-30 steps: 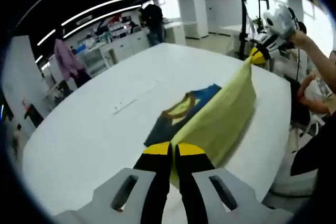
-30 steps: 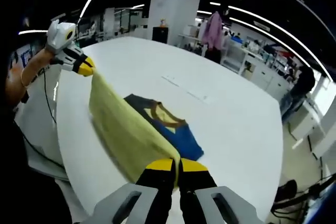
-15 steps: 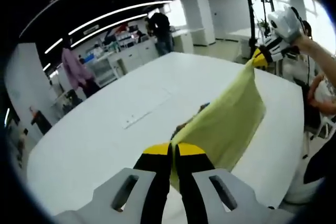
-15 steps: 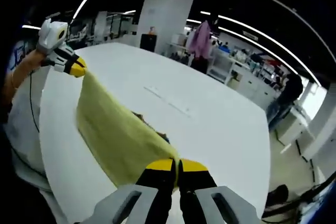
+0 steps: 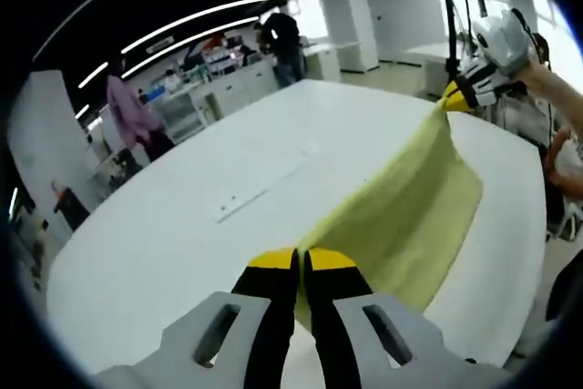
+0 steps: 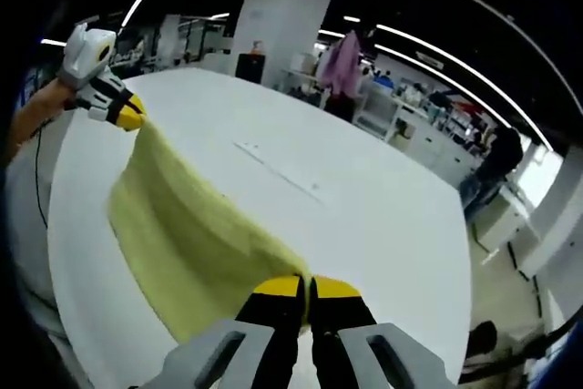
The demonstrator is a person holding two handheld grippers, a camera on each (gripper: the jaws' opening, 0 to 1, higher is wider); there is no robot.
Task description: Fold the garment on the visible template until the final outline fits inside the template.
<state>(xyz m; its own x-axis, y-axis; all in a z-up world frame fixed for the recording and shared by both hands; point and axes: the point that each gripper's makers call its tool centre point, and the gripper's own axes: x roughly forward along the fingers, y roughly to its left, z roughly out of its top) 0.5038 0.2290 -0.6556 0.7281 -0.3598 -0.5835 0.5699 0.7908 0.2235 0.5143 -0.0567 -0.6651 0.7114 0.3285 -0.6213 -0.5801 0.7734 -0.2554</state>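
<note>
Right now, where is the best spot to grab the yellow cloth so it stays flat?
Probably at the two top corners, one from each end. The yellow cloth already hangs taut between the left hand-held gripper and the right hand-held gripper, each pinching a corner, so the edge stays straight above the white table.

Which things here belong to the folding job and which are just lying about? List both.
Job: yellow garment, stretched between left gripper and right gripper, both clamped on its edge; white table.

Lying about: pale strip on the table; pink garment hanging behind.
</note>
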